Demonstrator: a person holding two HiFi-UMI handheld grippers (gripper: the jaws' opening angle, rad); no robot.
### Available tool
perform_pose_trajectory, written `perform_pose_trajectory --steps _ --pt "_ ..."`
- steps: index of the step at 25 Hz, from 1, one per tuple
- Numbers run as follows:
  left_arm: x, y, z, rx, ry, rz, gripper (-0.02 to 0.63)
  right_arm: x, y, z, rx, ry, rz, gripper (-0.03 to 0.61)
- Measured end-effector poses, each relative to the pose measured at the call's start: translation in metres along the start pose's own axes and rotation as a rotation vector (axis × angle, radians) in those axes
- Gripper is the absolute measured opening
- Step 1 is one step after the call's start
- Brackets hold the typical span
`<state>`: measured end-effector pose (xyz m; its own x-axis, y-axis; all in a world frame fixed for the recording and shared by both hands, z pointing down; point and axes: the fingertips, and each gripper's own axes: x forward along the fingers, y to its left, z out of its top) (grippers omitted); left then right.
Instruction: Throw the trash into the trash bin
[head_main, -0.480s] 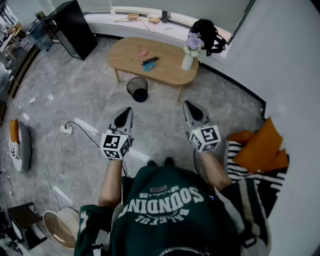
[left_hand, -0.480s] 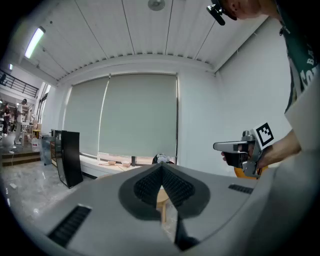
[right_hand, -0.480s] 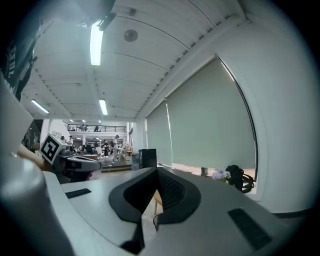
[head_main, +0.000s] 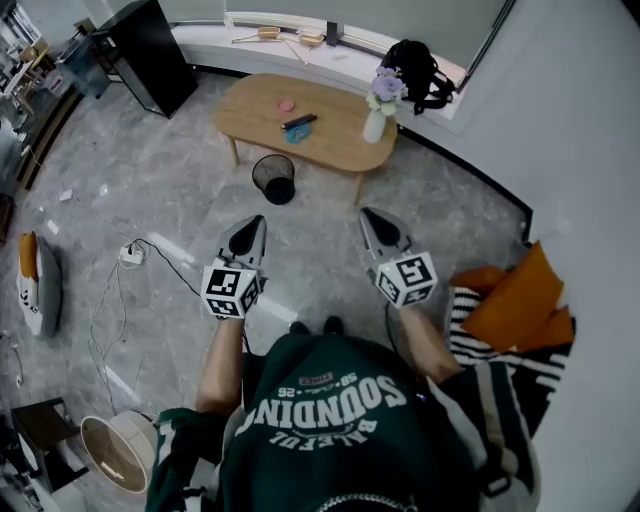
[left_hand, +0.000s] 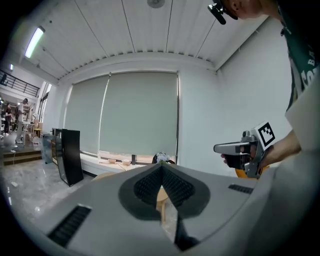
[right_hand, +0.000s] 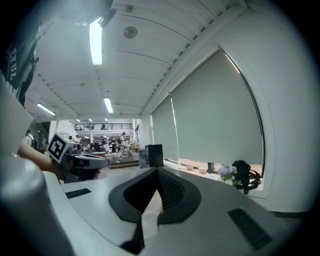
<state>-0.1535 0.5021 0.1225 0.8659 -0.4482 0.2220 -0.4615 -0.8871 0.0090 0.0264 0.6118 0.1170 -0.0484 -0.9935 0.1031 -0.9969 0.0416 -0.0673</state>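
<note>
A black mesh trash bin (head_main: 275, 178) stands on the grey floor in front of an oval wooden table (head_main: 340, 145). On the table lie a small pink thing (head_main: 286, 104), a dark flat object (head_main: 299, 122) and a blue scrap (head_main: 296, 134). My left gripper (head_main: 257, 220) is held in the air, pointing toward the bin, with its jaws shut and empty (left_hand: 161, 167). My right gripper (head_main: 366, 213) hovers alongside it to the right, its jaws likewise shut on nothing (right_hand: 156, 170). Both are well short of the bin and the table.
A white vase of flowers (head_main: 378, 108) stands on the table's right end, with a black backpack (head_main: 418, 68) on the sill behind. A power strip and cable (head_main: 131, 257) lie on the floor at left. There is a black cabinet (head_main: 145, 55) at far left and an orange cushion (head_main: 520, 295) at right.
The right gripper has edged slightly left and forward. The left gripper stays where it was, and both remain shut.
</note>
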Motion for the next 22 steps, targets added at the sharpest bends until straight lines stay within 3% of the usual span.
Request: perform_pose_trajectory --steps 3,8,12,22 --pt "0.001 -0.003 0.001 -0.025 0.004 0.019 0.002 -0.001 -0.007 -0.003 0.050 0.020 0.024 -0.001" --pt "0.006 -0.009 -0.001 -0.043 0.015 0.034 0.001 -0.004 -0.021 0.008 -0.016 -0.015 0.003 0.000" --pt "0.017 -0.007 -0.004 -0.036 0.026 0.040 0.002 0.003 -0.033 0.006 -0.002 -0.015 -0.006 -0.001" --pt "0.077 0.040 -0.012 -0.081 0.026 0.043 0.002 0.073 -0.061 -0.014 0.020 0.028 0.016 0.000"
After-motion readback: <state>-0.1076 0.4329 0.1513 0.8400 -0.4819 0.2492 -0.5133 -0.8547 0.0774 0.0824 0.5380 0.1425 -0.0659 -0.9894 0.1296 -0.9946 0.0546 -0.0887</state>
